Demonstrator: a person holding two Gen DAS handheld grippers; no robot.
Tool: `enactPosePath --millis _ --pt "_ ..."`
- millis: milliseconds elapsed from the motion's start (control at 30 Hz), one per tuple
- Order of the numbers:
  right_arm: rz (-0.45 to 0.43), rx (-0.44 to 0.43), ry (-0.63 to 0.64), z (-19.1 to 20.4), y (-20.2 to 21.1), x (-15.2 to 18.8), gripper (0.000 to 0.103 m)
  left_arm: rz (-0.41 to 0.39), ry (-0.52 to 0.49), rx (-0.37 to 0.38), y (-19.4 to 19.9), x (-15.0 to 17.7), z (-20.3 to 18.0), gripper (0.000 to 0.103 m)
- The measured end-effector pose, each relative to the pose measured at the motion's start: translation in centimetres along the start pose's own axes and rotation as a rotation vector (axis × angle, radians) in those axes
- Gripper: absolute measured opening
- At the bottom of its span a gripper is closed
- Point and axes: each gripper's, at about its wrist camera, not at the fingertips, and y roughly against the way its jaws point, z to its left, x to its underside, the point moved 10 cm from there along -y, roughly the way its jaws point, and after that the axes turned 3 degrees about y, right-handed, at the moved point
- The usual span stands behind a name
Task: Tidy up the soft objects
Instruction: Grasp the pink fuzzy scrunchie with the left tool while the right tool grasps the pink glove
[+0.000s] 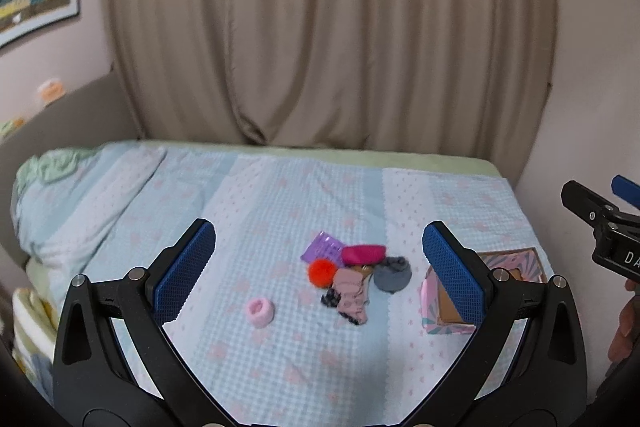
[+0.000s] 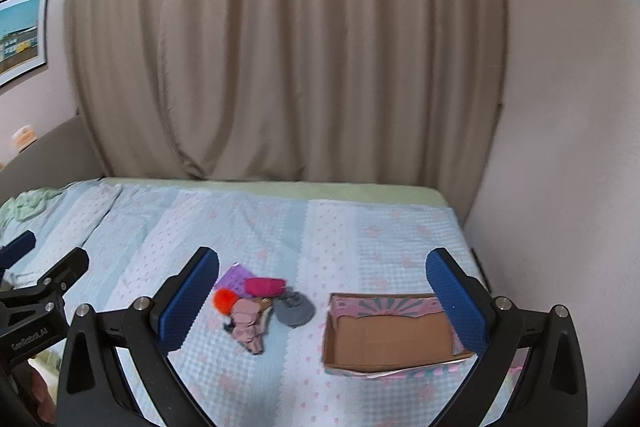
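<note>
Both tools, left (image 1: 319, 269) and right (image 2: 322, 293), hang wide open over the bed (image 2: 360, 227), holding nothing. Left of the box (image 2: 390, 339) lies a touching heap: pompom (image 2: 225, 300), magenta pouch (image 2: 264, 286), grey bundle (image 2: 295, 311), pink cloth (image 2: 248, 323). Farther left of it, apart, sits a pink roll (image 1: 260, 311).

Bed (image 2: 360, 227): pile of soft items (image 2: 260, 307) at centre. Open box (image 2: 390, 337) right of pile, apart from it. Lone rolled item (image 1: 260, 311) left of pile. Curtain (image 2: 280, 47) behind bed; pillow (image 1: 80, 195) far left.
</note>
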Motion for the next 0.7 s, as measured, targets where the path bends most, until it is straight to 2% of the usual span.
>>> enactPosePath --millis 133,333,533,700 --pt "0.021 -0.069 0.031 2.3 -2.1 1.8 0.103 0.037 0.036 -0.064 -0.5 2.1 1.5 0.103" --pt "0.1 -0.099 0.047 6.5 -6.3 5.1 0.103 0.135 0.064 -0.119 -3.3 7.3 5.6 0.103" --pt "0.198 -0.092 0.067 10.6 -12.0 9.0 0.103 0.224 0.079 -0.105 -9.8 12.7 10.2 0.103" --pt "0.257 -0.075 0.086 13.9 -18.4 13.2 0.103 0.298 0.064 -0.064 -17.9 18.2 13.1 0.103"
